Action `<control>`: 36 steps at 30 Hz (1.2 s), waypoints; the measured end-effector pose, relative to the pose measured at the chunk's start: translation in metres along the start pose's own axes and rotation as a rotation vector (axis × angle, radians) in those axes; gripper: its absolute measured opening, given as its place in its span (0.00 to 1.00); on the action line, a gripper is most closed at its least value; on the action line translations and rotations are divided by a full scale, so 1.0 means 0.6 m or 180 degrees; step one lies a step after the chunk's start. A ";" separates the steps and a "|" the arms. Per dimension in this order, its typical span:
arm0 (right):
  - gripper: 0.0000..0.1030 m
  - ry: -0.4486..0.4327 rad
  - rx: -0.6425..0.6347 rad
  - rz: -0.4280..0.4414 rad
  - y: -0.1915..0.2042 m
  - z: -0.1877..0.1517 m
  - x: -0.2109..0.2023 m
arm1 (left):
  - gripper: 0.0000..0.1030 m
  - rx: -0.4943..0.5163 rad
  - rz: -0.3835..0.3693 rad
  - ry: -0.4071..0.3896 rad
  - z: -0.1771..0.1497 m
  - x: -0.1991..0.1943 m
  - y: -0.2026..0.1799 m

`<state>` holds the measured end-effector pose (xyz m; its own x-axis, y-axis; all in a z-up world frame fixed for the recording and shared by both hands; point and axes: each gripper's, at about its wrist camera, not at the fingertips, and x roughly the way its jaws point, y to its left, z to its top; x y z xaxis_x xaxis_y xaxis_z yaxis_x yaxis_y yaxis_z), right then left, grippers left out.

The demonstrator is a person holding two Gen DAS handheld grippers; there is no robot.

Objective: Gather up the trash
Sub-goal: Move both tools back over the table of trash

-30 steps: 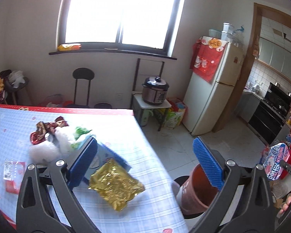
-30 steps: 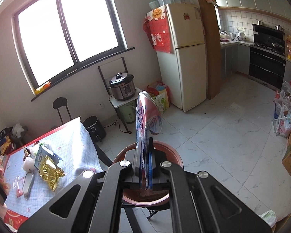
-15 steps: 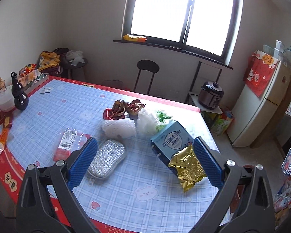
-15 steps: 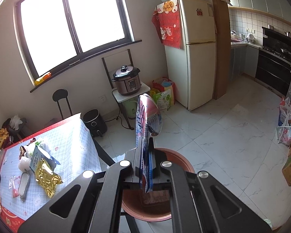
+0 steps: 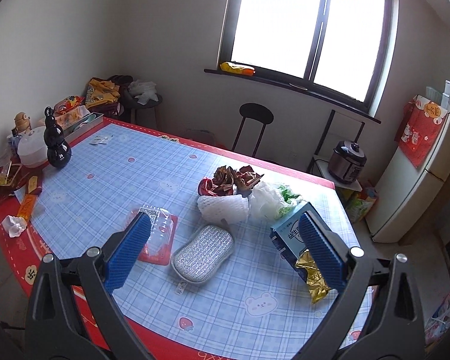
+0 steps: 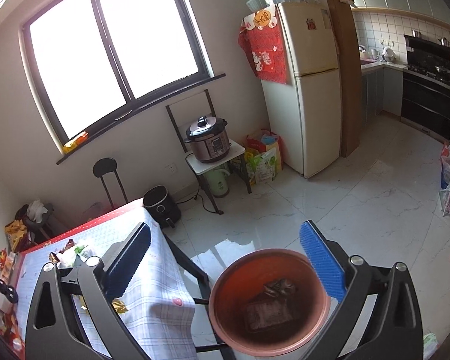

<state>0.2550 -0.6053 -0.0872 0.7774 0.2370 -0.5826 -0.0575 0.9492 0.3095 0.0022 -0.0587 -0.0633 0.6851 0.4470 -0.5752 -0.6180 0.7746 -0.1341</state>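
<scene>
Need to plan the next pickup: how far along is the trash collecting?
Done: some trash lies in the red bin. In hand: nothing; the right gripper has just opened above the bin, and the left gripper is open over the table. Left: gold wrapper, blue box, foam net.

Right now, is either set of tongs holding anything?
No. The right tongs have just opened above the bin; the left tongs are open over the table.

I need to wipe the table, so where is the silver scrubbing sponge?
In the left wrist view the silver sponge lies flat on the table, between the clear plastic tray and the blue box.
</scene>
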 end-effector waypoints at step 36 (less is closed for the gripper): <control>0.95 0.0920 -0.0701 0.0030 0.574 -0.308 0.117 | 0.94 -0.0125 -0.0339 0.1055 -0.016 0.326 0.416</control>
<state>0.1740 -0.2233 -0.1603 0.5688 0.2649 -0.7787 -0.2219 0.9610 0.1649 -0.0214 0.2176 -0.2172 0.5880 0.1900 -0.7862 -0.5686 0.7884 -0.2347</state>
